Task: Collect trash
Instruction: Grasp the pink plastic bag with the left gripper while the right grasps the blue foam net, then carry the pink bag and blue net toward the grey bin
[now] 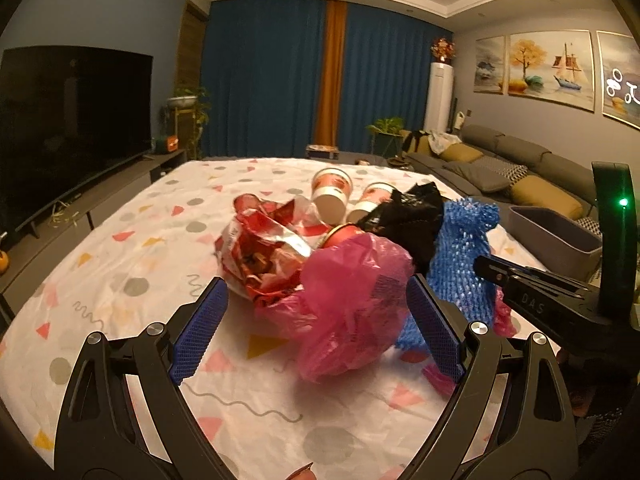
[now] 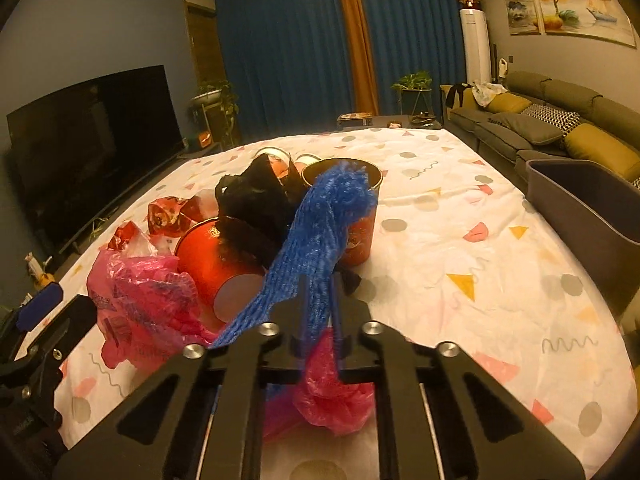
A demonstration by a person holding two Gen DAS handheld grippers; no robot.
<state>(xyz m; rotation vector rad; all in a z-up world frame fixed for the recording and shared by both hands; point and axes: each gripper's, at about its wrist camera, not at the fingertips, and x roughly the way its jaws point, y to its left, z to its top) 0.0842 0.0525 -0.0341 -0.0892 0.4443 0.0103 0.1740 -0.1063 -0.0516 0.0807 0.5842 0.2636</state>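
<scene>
Now the right claw (image 2: 320,300) is pinched on the blue foam net (image 2: 320,232), bin next.

Lift the net straight up so it slips free of the black bag (image 2: 256,200) and red cup (image 2: 360,236) it leans on, then swing toward the grey bin (image 2: 580,200) at two o'clock (open patterned surface (image 2: 460,248) that way). At nine o'clock the left claw (image 1: 316,328) stands spread around the pink bag (image 1: 352,300), not gripping; keep clear of it.
</scene>
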